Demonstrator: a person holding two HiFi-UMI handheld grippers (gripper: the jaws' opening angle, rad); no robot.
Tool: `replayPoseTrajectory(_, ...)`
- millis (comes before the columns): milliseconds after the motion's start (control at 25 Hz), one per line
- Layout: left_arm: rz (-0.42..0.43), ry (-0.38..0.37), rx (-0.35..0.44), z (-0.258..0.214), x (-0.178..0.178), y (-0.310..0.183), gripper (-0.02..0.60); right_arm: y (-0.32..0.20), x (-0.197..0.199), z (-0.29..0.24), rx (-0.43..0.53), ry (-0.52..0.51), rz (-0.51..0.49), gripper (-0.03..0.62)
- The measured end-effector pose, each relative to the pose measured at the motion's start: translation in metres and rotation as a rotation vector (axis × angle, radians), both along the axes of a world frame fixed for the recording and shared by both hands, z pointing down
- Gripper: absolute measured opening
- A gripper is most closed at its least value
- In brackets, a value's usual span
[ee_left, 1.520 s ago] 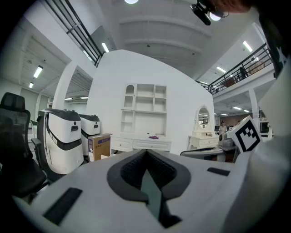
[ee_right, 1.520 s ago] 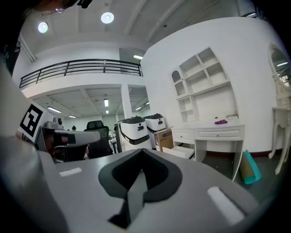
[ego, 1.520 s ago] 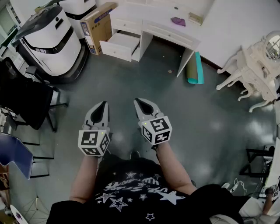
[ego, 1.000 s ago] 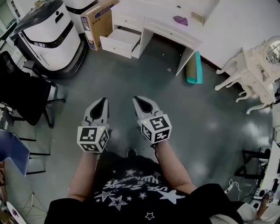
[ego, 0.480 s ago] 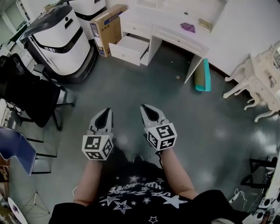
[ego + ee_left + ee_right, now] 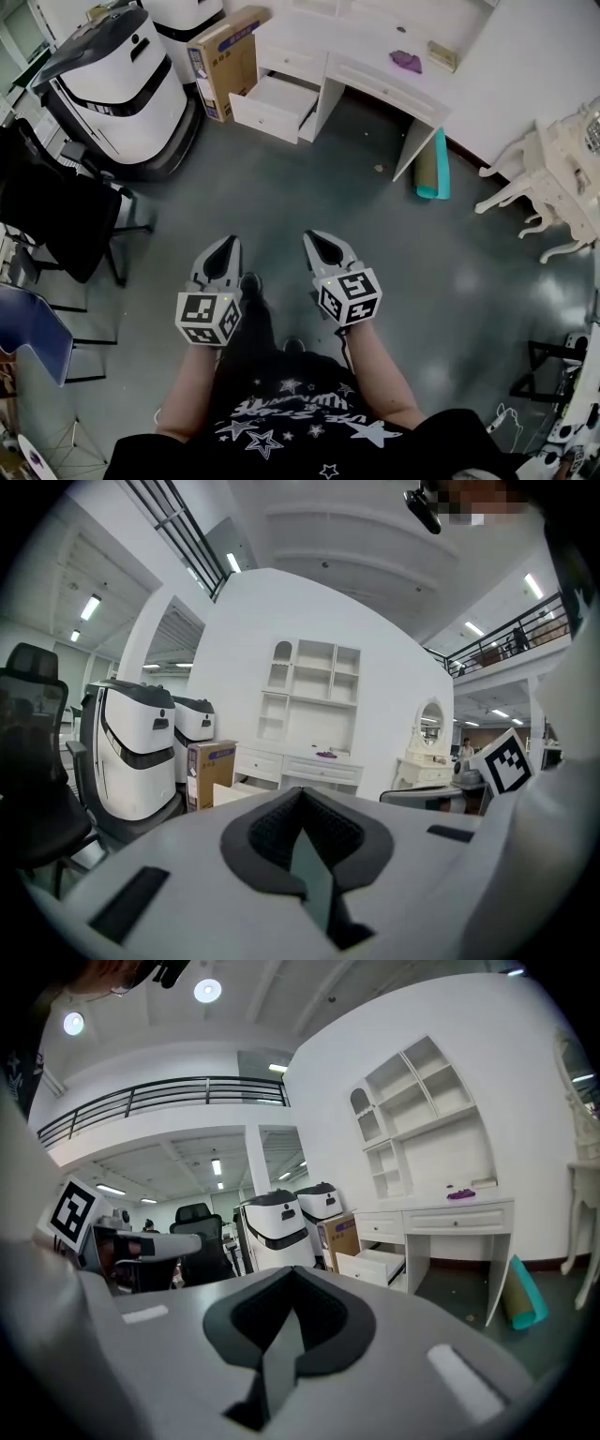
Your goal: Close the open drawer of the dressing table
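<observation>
I've stepped a little closer with my left gripper [image 6: 225, 247] and right gripper [image 6: 318, 241] both clenched and empty. The open drawer [image 6: 272, 106], upper centre, is still well apart.

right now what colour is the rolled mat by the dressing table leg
Rolled mat: teal and olive-brown, clearest in the head view.

Bright, even indoor light comes from ceiling lamps [image 6: 207, 990] at 11 o'clock in the right gripper view. The glossy floor [image 6: 469, 281] carries soft glare patches toward 3 o'clock in the head view. Both gripper views bulge, with black corners and a soft foreground.
</observation>
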State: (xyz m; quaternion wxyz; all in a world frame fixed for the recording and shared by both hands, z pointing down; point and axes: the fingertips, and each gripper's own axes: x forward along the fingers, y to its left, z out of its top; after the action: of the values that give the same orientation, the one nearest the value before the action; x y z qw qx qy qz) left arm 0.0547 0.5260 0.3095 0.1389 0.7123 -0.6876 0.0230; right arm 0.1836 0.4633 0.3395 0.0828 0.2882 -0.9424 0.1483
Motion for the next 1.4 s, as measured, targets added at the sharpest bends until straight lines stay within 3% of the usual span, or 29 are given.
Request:
replayPoseTrajectory(280, 0.023, 0.023, 0.004, 0.006, -0.048, -0.064, 0.009, -0.063, -0.033, 0.009, -0.008, 0.035, 0.053, 0.003)
replayPoseTrajectory(600, 0.114, 0.040, -0.034, 0.017, -0.105, -0.140, 0.009, -0.138, -0.089, 0.004, -0.012, 0.082, 0.161, 0.003)
replayPoseTrajectory(1000, 0.193, 0.060, -0.053, 0.025, -0.166, -0.212, 0.009, -0.206, -0.145, 0.010, -0.046, 0.104, 0.218, 0.002)
replayPoseTrajectory(1400, 0.204, 0.083, -0.094, 0.046, -0.195, -0.262, 0.009, -0.247, -0.166, 0.029, -0.110, 0.115, 0.238, 0.003)
